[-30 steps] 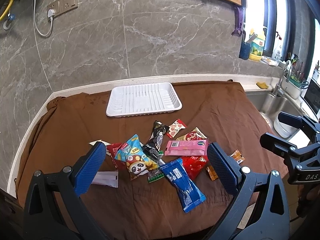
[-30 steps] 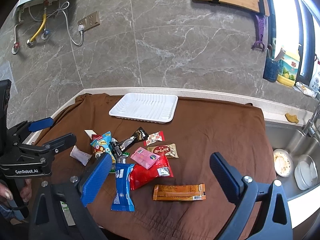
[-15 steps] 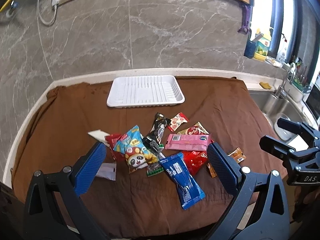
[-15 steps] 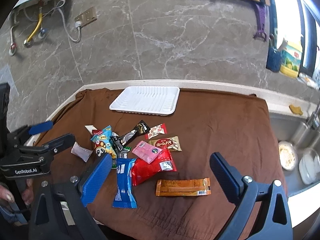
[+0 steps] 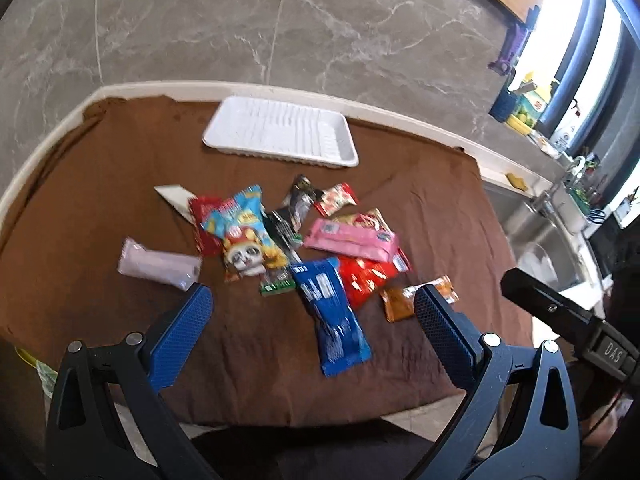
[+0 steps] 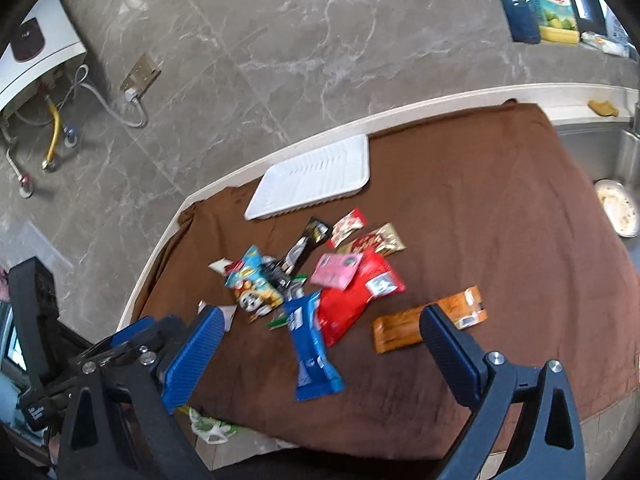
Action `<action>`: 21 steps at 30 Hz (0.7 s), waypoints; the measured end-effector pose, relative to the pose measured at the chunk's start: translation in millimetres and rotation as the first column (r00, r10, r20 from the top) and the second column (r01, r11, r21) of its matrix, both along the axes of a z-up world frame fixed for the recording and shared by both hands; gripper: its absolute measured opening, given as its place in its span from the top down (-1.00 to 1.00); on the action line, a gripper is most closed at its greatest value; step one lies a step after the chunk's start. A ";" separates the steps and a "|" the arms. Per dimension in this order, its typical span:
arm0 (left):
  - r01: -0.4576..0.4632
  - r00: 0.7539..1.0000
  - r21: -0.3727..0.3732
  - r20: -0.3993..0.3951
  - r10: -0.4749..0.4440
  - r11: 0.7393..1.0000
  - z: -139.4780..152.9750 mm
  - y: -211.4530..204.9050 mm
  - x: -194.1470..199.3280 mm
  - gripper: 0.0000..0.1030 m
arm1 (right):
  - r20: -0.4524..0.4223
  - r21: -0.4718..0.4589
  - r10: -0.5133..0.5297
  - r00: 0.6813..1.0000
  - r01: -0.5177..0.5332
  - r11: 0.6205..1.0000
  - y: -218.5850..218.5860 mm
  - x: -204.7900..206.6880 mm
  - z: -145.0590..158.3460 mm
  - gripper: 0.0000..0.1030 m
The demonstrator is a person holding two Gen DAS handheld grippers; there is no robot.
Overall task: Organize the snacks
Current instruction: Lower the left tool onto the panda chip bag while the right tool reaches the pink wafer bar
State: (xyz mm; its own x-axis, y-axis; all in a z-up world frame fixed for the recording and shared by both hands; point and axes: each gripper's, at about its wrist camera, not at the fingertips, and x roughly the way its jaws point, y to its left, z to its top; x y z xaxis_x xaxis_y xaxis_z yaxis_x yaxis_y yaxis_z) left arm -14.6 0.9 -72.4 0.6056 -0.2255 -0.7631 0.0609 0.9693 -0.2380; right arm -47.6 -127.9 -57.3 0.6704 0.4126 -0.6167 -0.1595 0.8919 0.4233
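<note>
Several snack packets lie heaped on a brown cloth: a blue packet, a red bag, a pink pack, a panda-print bag, an orange bar and a pale lilac packet. An empty white tray sits beyond them. My left gripper hangs open above the near edge, over the blue packet. My right gripper is open too, with nothing held.
A grey marble wall rises behind the counter. A steel sink with dishes lies to the right of the cloth. Bottles and a blue cup stand by the window. A wall socket with cable is at the left.
Both grippers have tilted and shifted toward the pile, so the views have rolled and the snacks look nearer. The packets and tray have not moved. Both grippers stay open.
</note>
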 end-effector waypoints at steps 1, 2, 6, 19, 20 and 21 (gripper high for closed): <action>0.004 1.000 -0.024 -0.009 -0.004 1.000 -1.6 1.7 -1.2 -0.98 | -0.002 -0.001 0.014 1.000 -0.014 1.000 2.2 -1.8 -0.1 -0.95; 0.016 1.000 -0.062 -0.012 -0.016 0.998 -2.6 4.0 -3.1 -0.96 | -0.001 0.009 0.047 0.999 -0.047 0.999 5.1 -2.5 0.5 -0.96; -0.002 1.000 -0.112 -0.031 -0.001 0.994 -4.8 10.1 -6.4 -0.96 | -0.061 0.061 0.140 0.988 -0.136 0.989 11.1 2.9 -11.4 -1.00; -0.128 0.987 -0.213 -0.120 0.104 0.969 -49.8 42.0 24.7 -0.76 | -0.191 0.101 0.158 0.969 -0.140 0.985 -2.3 31.4 -50.5 -0.96; -0.127 0.988 -0.204 -0.113 0.105 0.971 -52.1 42.4 29.2 -0.76 | -0.188 0.075 0.167 0.968 -0.155 0.985 2.6 36.4 -52.2 -0.96; -0.122 0.989 -0.201 -0.111 0.101 0.972 -55.5 42.8 35.3 -0.76 | -0.185 0.042 0.169 0.968 -0.164 0.986 7.4 41.8 -53.3 -0.95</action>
